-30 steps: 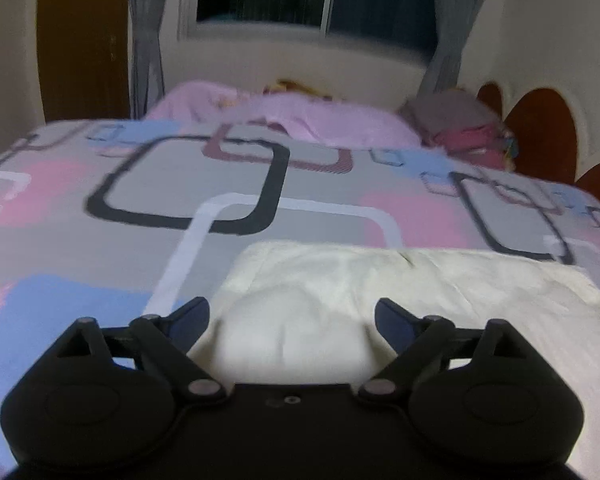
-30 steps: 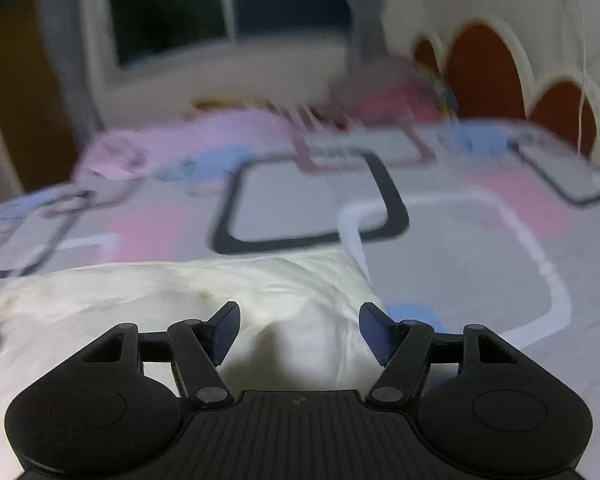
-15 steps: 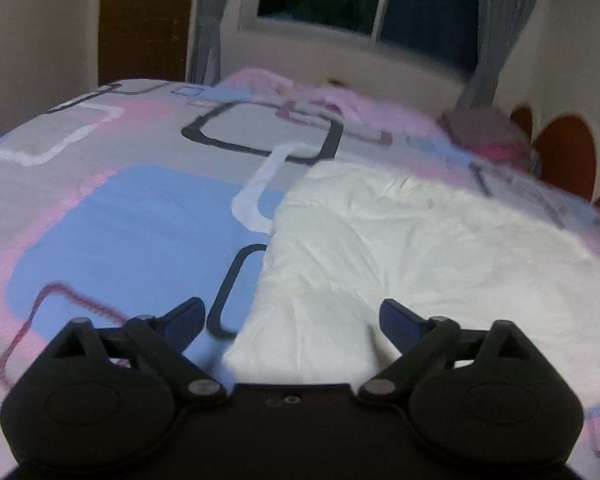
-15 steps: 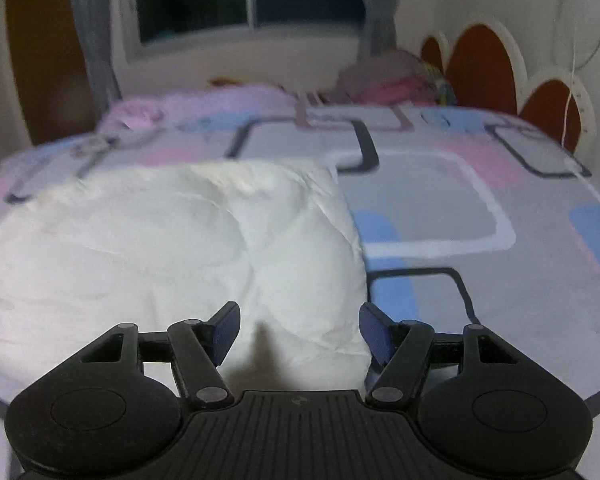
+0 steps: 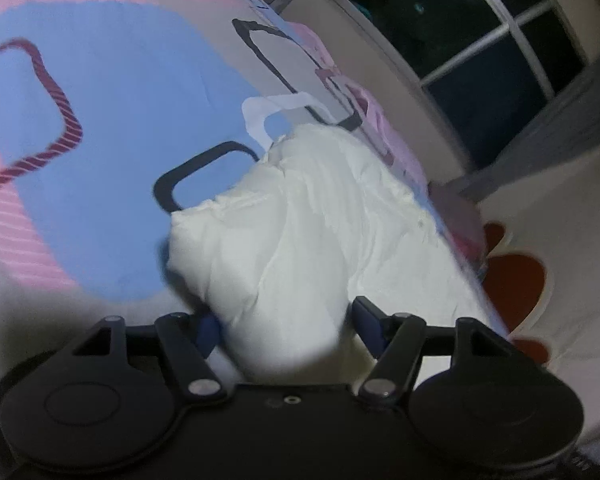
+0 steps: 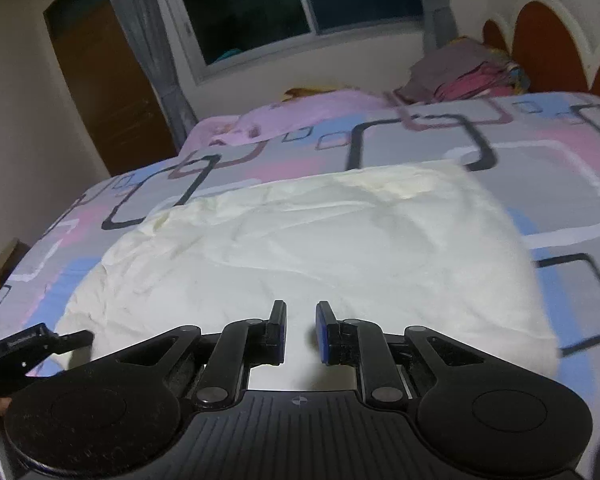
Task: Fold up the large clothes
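A large white garment (image 6: 300,248) lies folded flat on the patterned bedspread (image 6: 560,168). In the left wrist view it (image 5: 312,232) runs away from me, and its near corner bulges up between the open fingers of my left gripper (image 5: 284,326). My right gripper (image 6: 301,330) sits low at the garment's near edge with its jaws narrowed to a small gap, white cloth showing between the pads. I cannot tell whether they pinch it. The left gripper (image 6: 28,350) shows at the lower left of the right wrist view.
A pink blanket (image 6: 300,116) and a pile of folded clothes (image 6: 460,76) lie at the far side of the bed. A headboard with red rounded panels (image 6: 548,36) is on the right. A window with grey curtains (image 6: 300,4) and a brown door (image 6: 104,80) are behind.
The left gripper has tilted sharply and dropped to the garment's corner, cloth now bulging between its fingers. The right gripper's jaws have narrowed from wide open to a small gap.
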Motion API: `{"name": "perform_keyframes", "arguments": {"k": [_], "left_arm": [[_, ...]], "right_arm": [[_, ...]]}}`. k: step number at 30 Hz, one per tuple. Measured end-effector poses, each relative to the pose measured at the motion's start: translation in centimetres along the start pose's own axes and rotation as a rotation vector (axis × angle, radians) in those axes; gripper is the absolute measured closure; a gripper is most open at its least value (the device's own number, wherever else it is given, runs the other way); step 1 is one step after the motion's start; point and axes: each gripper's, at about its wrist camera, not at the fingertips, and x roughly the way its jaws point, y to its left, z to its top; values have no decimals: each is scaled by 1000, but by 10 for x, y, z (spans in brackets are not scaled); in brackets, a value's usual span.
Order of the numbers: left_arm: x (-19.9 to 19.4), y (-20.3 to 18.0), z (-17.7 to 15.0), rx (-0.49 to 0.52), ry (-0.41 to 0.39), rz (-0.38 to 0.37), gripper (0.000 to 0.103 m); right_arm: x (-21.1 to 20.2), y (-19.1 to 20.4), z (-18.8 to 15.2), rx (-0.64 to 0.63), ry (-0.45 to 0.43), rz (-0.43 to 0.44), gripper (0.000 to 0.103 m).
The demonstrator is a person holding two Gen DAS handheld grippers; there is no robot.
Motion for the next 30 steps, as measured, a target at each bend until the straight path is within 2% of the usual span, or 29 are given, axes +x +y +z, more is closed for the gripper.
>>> {"name": "perform_keyframes", "arguments": {"k": [1, 2, 4, 7, 8, 10, 12, 15, 17, 19, 20, 21, 22, 26, 29, 30], "left_arm": [[4, 2, 1, -23, -6, -13, 47], [7, 3, 2, -33, -10, -19, 50], [12, 5, 4, -28, 0, -43, 66], [6, -2, 6, 34, 2, -83, 83], [-1, -8, 7, 68, -8, -96, 83], [-9, -16, 8, 121, -18, -111, 84], [-7, -18, 8, 152, -19, -105, 82], [4, -15, 6, 195, 15, -63, 71], [6, -10, 7, 196, 29, -67, 68], [8, -8, 10, 189, 38, -55, 60], [8, -6, 10, 180, 42, -60, 61], [6, -5, 10, 176, 41, -74, 66], [6, -5, 10, 182, 42, -88, 70], [3, -6, 10, 192, 51, -94, 72], [8, -2, 12, 176, 54, -82, 63], [8, -2, 12, 167, 49, -71, 57]], "right_arm": [[8, 6, 2, 3, 10, 5, 86], [16, 8, 3, 6, 19, 8, 86], [25, 18, 2, 3, 30, 14, 86], [36, 32, 5, -9, 33, 17, 86], [39, 36, 6, -15, 33, 14, 86], [46, 42, 6, -21, 41, 5, 86], [62, 45, 2, -27, 86, -35, 86], [83, 43, -5, -22, 138, -71, 87], [87, 42, -5, -21, 144, -85, 89], [85, 42, -4, -9, 144, -91, 92], [82, 43, -3, -3, 141, -89, 100], [77, 46, -2, 1, 129, -80, 103], [68, 48, 0, -5, 106, -76, 103], [52, 60, -1, -46, 91, -59, 103], [68, 59, -11, -52, 148, -76, 103], [76, 55, -15, -41, 167, -79, 103]]}}
